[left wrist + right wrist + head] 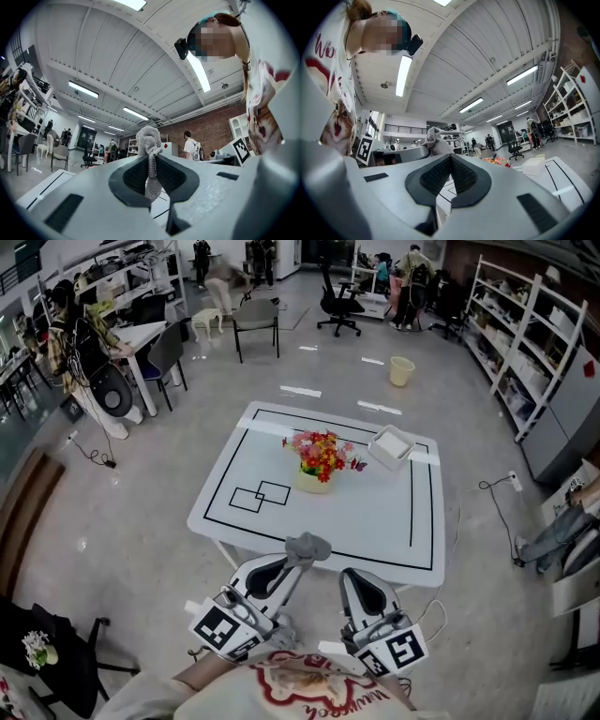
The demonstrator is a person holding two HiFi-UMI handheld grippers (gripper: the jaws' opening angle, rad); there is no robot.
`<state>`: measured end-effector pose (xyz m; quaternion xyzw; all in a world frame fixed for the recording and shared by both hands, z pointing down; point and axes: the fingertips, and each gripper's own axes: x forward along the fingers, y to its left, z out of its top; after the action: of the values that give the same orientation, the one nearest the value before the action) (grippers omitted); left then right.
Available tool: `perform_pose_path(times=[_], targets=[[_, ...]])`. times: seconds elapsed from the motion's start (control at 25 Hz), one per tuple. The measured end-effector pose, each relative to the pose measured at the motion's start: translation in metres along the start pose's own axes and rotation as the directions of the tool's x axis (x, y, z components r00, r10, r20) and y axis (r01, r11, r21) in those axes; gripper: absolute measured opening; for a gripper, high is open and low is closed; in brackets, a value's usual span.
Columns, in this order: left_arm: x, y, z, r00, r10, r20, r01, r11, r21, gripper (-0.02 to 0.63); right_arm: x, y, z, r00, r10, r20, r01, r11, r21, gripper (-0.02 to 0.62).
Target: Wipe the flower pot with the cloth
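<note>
With the left hand-held gripper (292, 567), pinching a grey cloth (307, 546) above the near desk (375, 521) edge; flower pot (316, 482) farther off, mid-desk. Left gripper view: clamped on cloth. Right gripper view: right hand-held gripper (450, 158) shut, empty.

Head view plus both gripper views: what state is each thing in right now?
left gripper: jaws shut on the cloth.
right gripper: jaws shut, nothing between them.
cloth: bunched, sticking up past the left jaws.
flower pot: upright on the table, flowers in it, untouched.
white tray: on the table, apart from the pot.
</note>
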<state>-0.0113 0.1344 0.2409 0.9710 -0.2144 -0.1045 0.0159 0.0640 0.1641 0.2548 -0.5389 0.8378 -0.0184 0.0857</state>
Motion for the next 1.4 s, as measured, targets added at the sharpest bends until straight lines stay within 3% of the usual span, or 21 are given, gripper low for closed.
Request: perform_pose_path(times=[0.28, 0.6, 1.04, 1.4], targets=[[0.000, 0.027, -0.002, 0.999, 0.037, -0.001, -0.037, 0.999, -0.019, 0.034, 0.025, -0.008, -0.005, 1.000, 0.008, -0.019, -0.008, 1.000, 0.005, -0.002], [0.033, 0.094, -0.007, 0.999, 0.037, 0.031, -0.037, 0.999, -0.012, 0.034, 0.081, -0.040, -0.012, 1.000, 0.000, -0.029, -0.001, 0.999, -0.041, -0.002], [0.130, 0.227, 0.001, 0.999, -0.025, 0.041, 0.023, 0.998, 0.051, 0.034, 0.203, -0.136, 0.003, 0.997, -0.074, 0.010, 0.074, 0.996, -0.055, -0.002], [0.187, 0.287, -0.014, 0.994, -0.108, 0.016, 0.108, 0.994, 0.036, 0.034, 0.265, -0.191, 0.003, 0.992, -0.128, 0.007, 0.128, 0.991, -0.038, -0.002]])
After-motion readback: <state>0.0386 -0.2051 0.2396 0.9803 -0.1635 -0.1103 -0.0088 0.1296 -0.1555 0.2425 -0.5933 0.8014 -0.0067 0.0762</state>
